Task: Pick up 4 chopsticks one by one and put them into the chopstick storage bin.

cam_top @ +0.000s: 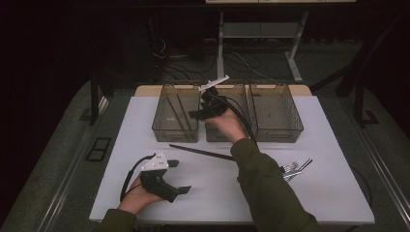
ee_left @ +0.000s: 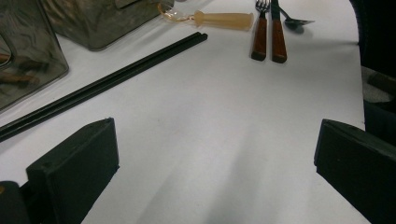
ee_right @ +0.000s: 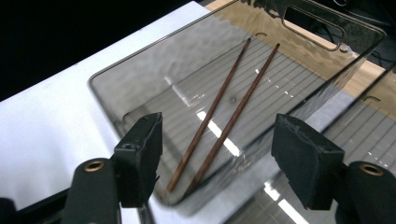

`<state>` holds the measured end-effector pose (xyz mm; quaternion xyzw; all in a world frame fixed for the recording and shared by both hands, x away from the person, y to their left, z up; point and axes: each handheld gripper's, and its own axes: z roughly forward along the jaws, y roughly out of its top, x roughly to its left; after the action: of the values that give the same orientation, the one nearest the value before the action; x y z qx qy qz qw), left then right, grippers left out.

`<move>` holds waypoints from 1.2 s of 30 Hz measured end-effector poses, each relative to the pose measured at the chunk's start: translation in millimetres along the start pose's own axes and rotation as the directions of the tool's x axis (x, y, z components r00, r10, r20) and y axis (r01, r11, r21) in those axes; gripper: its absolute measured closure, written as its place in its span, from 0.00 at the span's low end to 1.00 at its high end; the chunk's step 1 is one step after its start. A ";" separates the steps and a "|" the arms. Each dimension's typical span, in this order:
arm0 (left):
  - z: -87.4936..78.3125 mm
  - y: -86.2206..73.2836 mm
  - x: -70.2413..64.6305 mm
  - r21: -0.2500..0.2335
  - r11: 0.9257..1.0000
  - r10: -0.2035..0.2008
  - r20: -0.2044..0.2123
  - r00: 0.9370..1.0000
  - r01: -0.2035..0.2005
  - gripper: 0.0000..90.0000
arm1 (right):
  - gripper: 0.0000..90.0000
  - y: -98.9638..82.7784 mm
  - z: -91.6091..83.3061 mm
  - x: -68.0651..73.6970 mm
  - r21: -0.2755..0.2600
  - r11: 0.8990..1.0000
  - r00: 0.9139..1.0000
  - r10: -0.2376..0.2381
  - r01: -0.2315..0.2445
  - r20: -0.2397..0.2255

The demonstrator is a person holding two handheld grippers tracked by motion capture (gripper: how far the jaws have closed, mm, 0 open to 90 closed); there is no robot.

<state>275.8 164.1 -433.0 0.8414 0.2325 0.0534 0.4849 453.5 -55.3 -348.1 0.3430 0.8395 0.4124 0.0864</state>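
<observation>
Two brown chopsticks [ee_right: 224, 116] lie side by side in the left clear bin [cam_top: 175, 130], seen as thin dark lines [cam_top: 176, 111] in the high view. My right gripper [cam_top: 203, 112] hovers over the bins at the back of the table. Its jaws [ee_right: 219, 123] stand open above the chopsticks with nothing between them. A pair of black chopsticks [cam_top: 200, 152] lies on the white table in front of the bins, and runs diagonally [ee_left: 107, 84] through the left gripper view. My left gripper [cam_top: 181, 176] rests at the front left, open and empty [ee_left: 217, 128].
A middle bin [cam_top: 220, 134] and a right bin [cam_top: 278, 133] stand beside the left one. A fork [ee_left: 259, 32], a knife [ee_left: 278, 35], a spoon [ee_left: 294, 21] and a pale amber-handled utensil [ee_left: 224, 19] lie on the table's right side [cam_top: 292, 169].
</observation>
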 end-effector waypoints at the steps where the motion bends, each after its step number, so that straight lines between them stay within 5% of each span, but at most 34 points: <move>1: 0.3 -0.1 0.0 0.001 1.000 0.001 0.000 1.000 -0.001 0.00 | 0.36 -2.9 -3.9 -0.4 -0.006 1.000 1.000 -0.002 0.002 -0.007; 9: 0.8 -0.6 -1.0 0.011 1.000 -0.010 0.000 1.000 0.010 0.00 | 0.31 -28.8 -33.9 -7.0 -0.022 0.999 0.999 -0.025 0.024 -0.021; 17: 0.7 -1.0 0.2 0.010 1.000 -0.011 0.004 1.000 0.011 0.00 | 0.21 -55.0 -55.9 -13.6 -0.027 0.999 0.999 -0.024 0.024 0.025; 36: 2.7 -1.5 0.8 0.021 1.000 -0.016 -0.002 1.000 0.016 0.00 | 0.14 -134.9 -109.0 -34.0 -0.079 0.997 0.999 0.025 -0.022 0.037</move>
<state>276.8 163.0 -435.8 0.8446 0.2402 0.0479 0.4760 364.3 -203.6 -383.9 0.3572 0.8166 0.4397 0.1110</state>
